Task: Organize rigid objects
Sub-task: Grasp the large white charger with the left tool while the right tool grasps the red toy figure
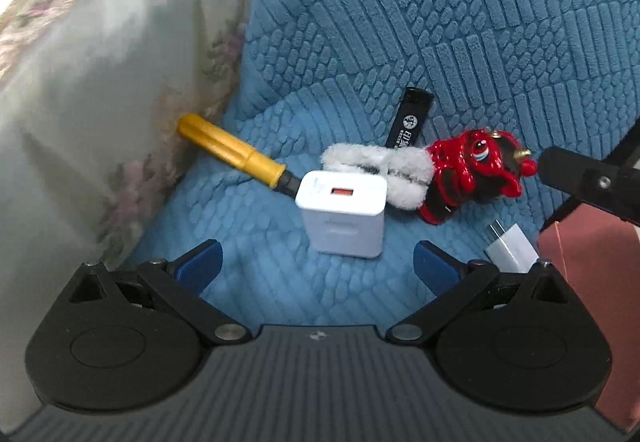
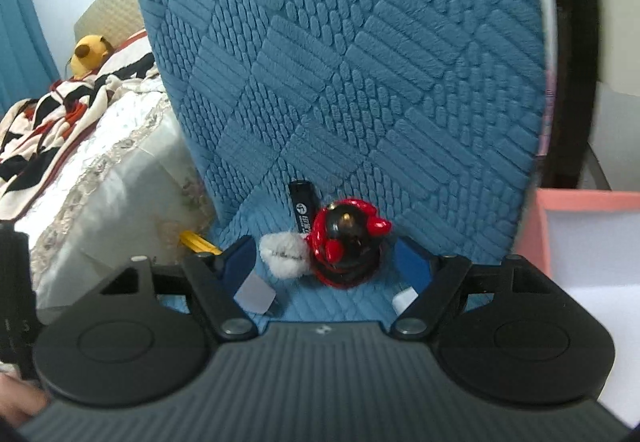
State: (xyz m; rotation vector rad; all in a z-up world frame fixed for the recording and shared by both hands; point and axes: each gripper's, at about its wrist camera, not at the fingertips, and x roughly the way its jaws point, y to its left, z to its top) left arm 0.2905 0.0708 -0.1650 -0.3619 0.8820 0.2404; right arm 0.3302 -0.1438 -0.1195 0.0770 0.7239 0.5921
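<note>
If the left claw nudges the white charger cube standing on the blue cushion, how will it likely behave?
The white charger cube looks rigid and smooth, so probably somewhat slippery between the pads. It stands on end on the soft blue cushion, so a nudge may tip it. Its flat faces make rolling unlikely.

Home bedroom, bed with floral lace-trimmed cover (image 2: 120, 162), plush toy (image 2: 90, 52) on rumpled blanket (image 2: 48, 122), blue cushioned chair (image 2: 360, 62)

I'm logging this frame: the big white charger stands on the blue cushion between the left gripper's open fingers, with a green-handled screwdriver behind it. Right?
One detail is wrong: the screwdriver behind the white charger has a yellow handle, not green, as the left wrist view shows. The rest holds: the charger stands on the blue cushion, just ahead of the left gripper, whose fingers are open.
</note>
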